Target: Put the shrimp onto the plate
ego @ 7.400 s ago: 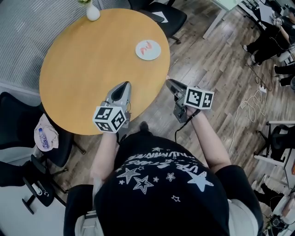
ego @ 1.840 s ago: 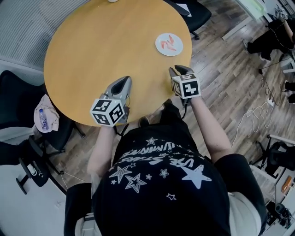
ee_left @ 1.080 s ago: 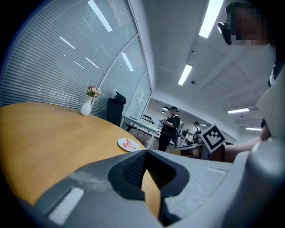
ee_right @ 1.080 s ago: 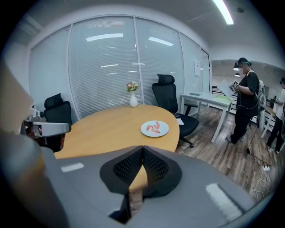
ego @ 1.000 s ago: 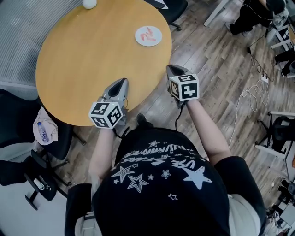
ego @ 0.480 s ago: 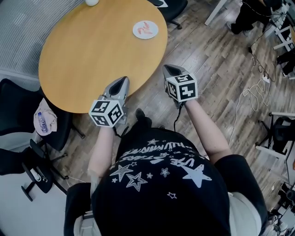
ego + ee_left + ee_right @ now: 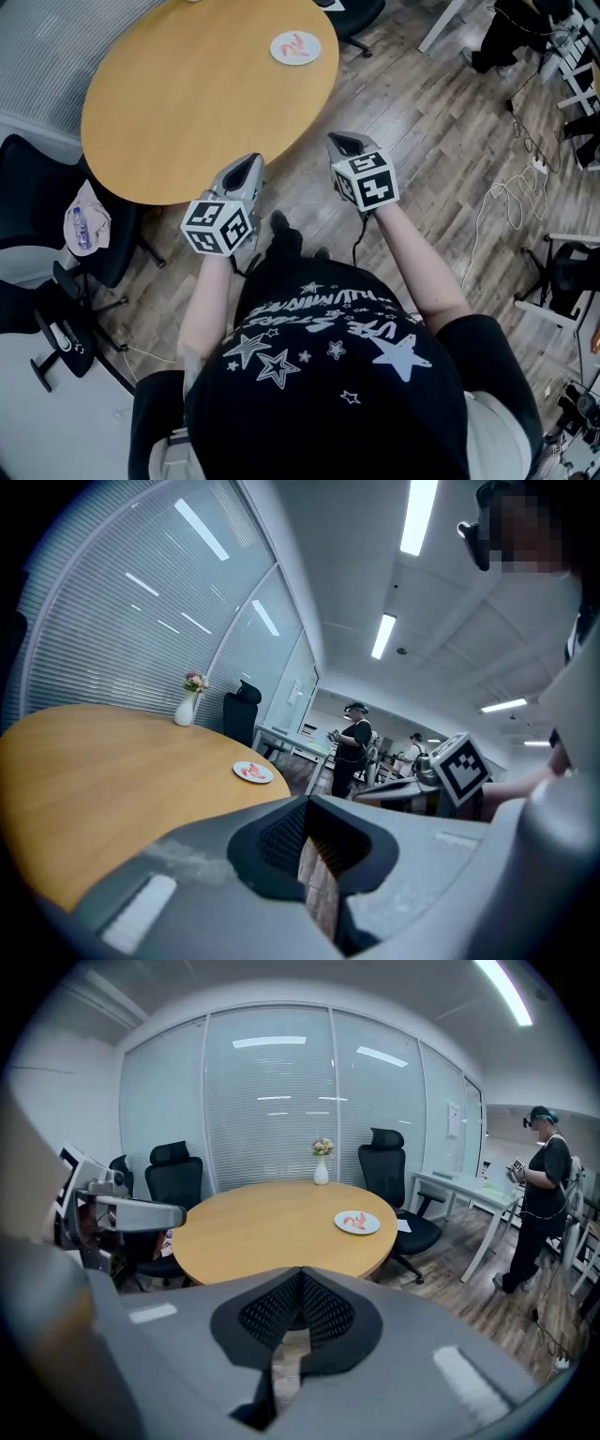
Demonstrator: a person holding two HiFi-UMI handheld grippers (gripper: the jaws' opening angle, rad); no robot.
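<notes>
The white plate [image 7: 295, 47] lies near the far right edge of the round wooden table [image 7: 187, 94], and the pink shrimp [image 7: 297, 43] lie on it. The plate [image 7: 357, 1223] with the shrimp [image 7: 354, 1219] shows small and far off in the right gripper view, and the plate [image 7: 253, 772] shows the same way in the left gripper view. My left gripper [image 7: 251, 165] is shut and empty at the table's near edge. Over the wooden floor, right of the table, my right gripper [image 7: 339, 142] is shut and empty too. Both are well short of the plate.
A white vase [image 7: 322, 1168] with flowers stands at the table's far side. Black office chairs [image 7: 176, 1180] ring the table; one at the left [image 7: 37, 187] holds a bag with a bottle [image 7: 82, 225]. A person [image 7: 539, 1199] stands at the right. Cables [image 7: 511, 197] lie on the floor.
Both grippers have drawn back from the table together. The table and plate have slid up and away in the head view, and the right gripper now hangs over the floor.
</notes>
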